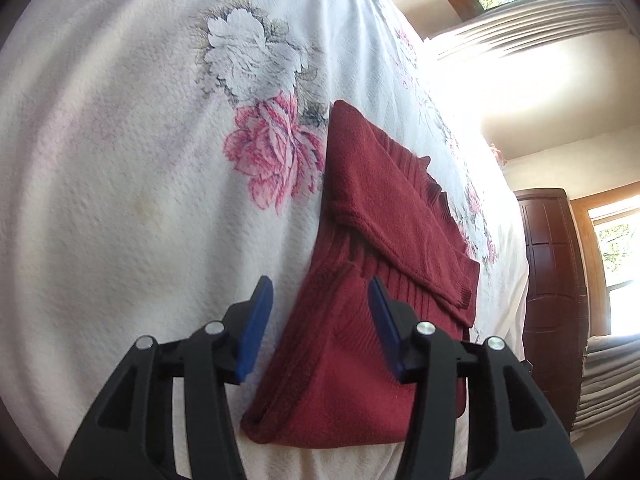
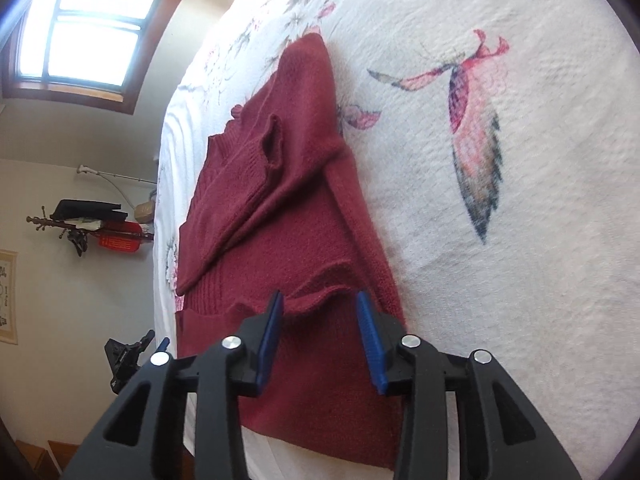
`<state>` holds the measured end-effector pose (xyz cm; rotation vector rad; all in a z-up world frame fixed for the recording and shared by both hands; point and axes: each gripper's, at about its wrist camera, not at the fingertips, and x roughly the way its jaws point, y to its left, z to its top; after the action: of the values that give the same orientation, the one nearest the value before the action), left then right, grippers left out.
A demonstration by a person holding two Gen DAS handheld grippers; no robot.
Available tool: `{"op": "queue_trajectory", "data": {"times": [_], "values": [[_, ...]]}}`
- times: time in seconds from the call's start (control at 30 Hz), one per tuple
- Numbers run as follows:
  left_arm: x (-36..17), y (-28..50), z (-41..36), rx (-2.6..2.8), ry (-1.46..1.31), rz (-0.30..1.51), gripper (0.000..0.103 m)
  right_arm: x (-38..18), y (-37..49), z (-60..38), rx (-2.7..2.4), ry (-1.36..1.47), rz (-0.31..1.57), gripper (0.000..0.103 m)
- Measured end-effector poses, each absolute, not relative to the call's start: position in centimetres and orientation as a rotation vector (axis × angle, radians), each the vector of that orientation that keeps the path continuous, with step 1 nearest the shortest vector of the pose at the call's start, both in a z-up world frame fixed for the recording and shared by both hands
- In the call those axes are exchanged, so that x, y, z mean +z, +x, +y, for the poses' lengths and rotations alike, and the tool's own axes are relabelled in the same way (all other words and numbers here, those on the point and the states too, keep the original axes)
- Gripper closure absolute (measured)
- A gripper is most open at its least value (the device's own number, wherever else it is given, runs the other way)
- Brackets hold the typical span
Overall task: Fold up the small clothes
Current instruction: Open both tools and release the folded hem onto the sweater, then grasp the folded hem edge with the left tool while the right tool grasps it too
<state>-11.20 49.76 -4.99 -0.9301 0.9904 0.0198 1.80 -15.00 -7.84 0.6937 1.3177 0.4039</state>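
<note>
Both claws released: left claw (image 1: pixel 320 304) spread wide over the near hem, one blue pad off to the side above the white cover and the other above the knit; right claw (image 2: pixel 320 316) likewise spread, straddling a wavy fold edge at the near end of the same garment, nothing pinched in either. Then outward, largest first: bed (image 1: pixel 100 180) under a white textured bedspread printed with pink and grey flowers, and in the right wrist view a butterfly motif (image 2: pixel 468 120) well clear of the cloth. Next, dark red knitted sweater (image 1: pixel 360 272) lying on the bedspread, partly folded already, sleeves crossed over the ribbed body and the ribbed cuff (image 1: pixel 460 296) resting on top near the far side. Likely soft, limp and light, with some loft from the knit; not slippery and not fragile, though stretchy, so apt to sag and drag if lifted by one corner. Best taken at the two near hem corners, through all layers at once, one claw per corner, then carried over toward the collar end. No brand, label or legible writing anywhere on the garment; small framed picture (image 2: pixel 8 292) on the far wall too blurred to read
</note>
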Motion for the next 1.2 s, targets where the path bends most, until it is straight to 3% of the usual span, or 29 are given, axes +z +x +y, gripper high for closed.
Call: {"op": "queue_trajectory", "data": {"times": [0.03, 0.27, 0.63, 0.7, 0.83, 0.87, 0.97, 1.1, 1.2], "values": [[-4.4, -11.4, 49.8, 0.023, -0.901, 0.988, 0.054, -7.2, 1.5, -15.3, 0.384, 0.654, 1.307, 0.055], [-2.8, -10.4, 47.2, 0.001, -0.659, 1.031, 0.038, -4.7, -0.6, -16.5, 0.368, 0.497, 1.262, 0.053], [-7.5, -5.5, 40.6, -0.012, -0.284, 1.193, 0.036, -4.9, -1.4, -13.7, 0.378, 0.303, 1.270, 0.051], [-7.7, -5.3, 39.9, -0.013, -0.239, 1.186, 0.039, -5.0, -1.3, -12.9, 0.388, 0.264, 1.271, 0.051], [-7.3, -5.2, 38.5, -0.024, -0.158, 1.182, 0.081, -4.8, -0.9, -11.5, 0.393, 0.195, 1.257, 0.051], [-7.1, -5.3, 38.1, -0.019, -0.128, 1.176, 0.086, -4.8, -0.8, -11.2, 0.396, 0.186, 1.256, 0.051], [-6.0, -5.9, 37.8, -0.025, -0.124, 1.135, 0.092, -4.8, -0.4, -10.4, 0.415, 0.168, 1.255, 0.051], [-4.3, -7.2, 38.1, -0.061, -0.176, 1.073, 0.093, -4.8, 0.3, -9.5, 0.429, 0.119, 1.248, 0.051], [-4.1, -7.9, 38.4, -0.062, -0.182, 1.059, 0.094, -5.0, 0.7, -9.1, 0.424, 0.095, 1.246, 0.045]]}}
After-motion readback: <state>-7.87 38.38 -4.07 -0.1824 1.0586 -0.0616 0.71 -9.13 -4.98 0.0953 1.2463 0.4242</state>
